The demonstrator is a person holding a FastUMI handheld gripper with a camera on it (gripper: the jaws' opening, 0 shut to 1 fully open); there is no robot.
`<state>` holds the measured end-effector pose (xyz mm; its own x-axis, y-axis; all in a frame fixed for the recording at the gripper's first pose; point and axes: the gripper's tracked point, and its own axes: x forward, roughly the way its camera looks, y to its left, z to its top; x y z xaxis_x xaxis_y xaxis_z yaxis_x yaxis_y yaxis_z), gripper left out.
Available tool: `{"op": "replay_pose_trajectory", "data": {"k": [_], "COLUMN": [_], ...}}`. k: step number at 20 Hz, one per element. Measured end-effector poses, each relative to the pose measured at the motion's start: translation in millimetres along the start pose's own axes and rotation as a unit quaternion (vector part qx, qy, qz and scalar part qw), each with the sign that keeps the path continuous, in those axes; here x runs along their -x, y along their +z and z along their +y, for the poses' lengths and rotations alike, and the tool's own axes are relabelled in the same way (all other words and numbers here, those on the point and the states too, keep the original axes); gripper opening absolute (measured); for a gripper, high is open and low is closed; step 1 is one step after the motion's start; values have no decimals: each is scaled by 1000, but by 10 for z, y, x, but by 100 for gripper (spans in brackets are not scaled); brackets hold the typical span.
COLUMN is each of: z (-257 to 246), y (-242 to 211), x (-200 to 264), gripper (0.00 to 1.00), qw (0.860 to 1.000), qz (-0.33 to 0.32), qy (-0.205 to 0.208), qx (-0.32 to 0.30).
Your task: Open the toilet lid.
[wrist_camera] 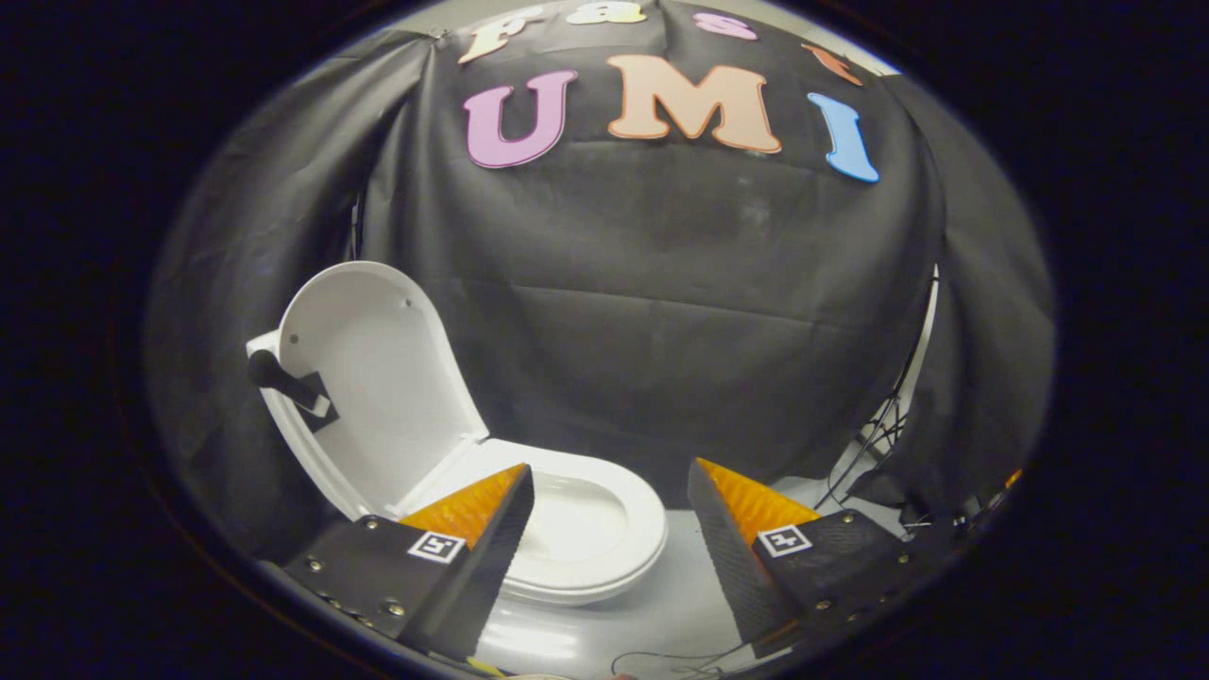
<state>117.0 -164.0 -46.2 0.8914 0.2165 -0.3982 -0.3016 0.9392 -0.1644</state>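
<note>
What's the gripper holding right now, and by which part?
Nothing. The gripper is open, fingers spread with only air between them. The white plastic toilet lid stands raised beyond the left finger, untouched, above the white oval toilet seat.

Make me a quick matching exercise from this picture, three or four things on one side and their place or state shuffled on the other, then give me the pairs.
Things:
1. toilet lid
2. toilet seat
3. gripper
4. black handle

States:
A. lying flat on the bowl
B. open, holding nothing
C. raised upright
D. sticking out from the lid's edge

Pairs: 1-C, 2-A, 3-B, 4-D
</note>
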Motion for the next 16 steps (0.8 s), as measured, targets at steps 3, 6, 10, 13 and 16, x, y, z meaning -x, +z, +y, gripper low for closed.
{"op": "replay_pose_trajectory", "data": {"k": [3,6,10,13,16], "z": [-272,-602,-1039,-1300,-1493], "y": [55,71,73,119,139], "x": [42,99,163,198,247], "gripper": [97,97,97,97,97], "qw": [1000,999,998,997,995], "qz": [-16,-29,-40,-56,-69], "qy": [-7,-23,-45,-58,-70], "qx": [1,-3,-12,-21,-32]}}
